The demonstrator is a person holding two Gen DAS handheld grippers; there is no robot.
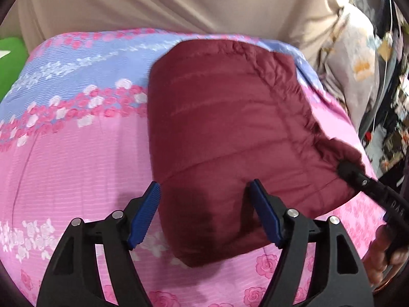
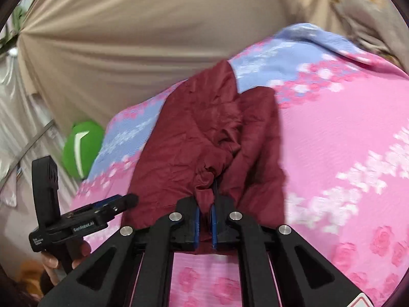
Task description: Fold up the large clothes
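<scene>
A maroon quilted jacket (image 1: 225,117) lies folded on a pink and blue floral bedspread (image 1: 76,153). My left gripper (image 1: 204,215) is open, its blue pads on either side of the jacket's near end, just above it. My right gripper (image 2: 205,215) is shut on a bunched edge of the jacket (image 2: 204,138) and holds that edge lifted. In the left wrist view the right gripper (image 1: 350,170) pinches the jacket's right corner. In the right wrist view the left gripper (image 2: 122,200) shows at the lower left, by the jacket's left side.
A beige curtain (image 1: 153,2) hangs behind the bed. A green cushion (image 2: 81,145) sits at the bed's far left edge. Cluttered items (image 1: 391,128) stand off the bed's right side. The person's hand (image 2: 64,258) holds the left gripper's handle.
</scene>
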